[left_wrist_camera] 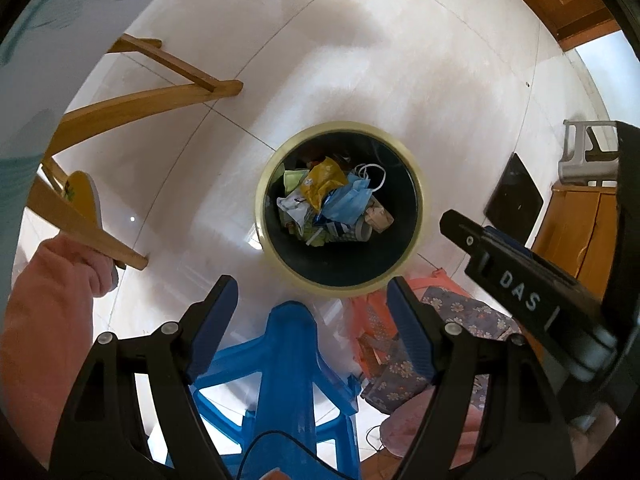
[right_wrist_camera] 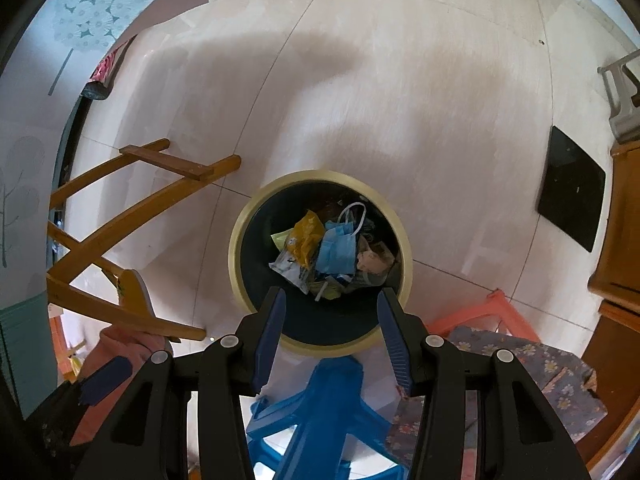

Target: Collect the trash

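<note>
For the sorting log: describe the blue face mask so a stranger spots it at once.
Find the round bin with the pale yellow rim on the tiled floor. The face mask lies crumpled atop the trash, right of a yellow wrapper; it alone is light blue with white ear loops.

Pretty bright daylight in both views; the pale floor (left_wrist_camera: pixel 360 60) is lit evenly with a soft sheen, and a big blurry-edged shadow (right_wrist_camera: pixel 320 64) falls across its upper part; inside of the bin (right_wrist_camera: pixel 304 320) stays dark, though the trash in it reads fine; heavy fisheye bending, floor lines curve and the corners go black; right edge of the right wrist view looks a bit smeared.
</note>
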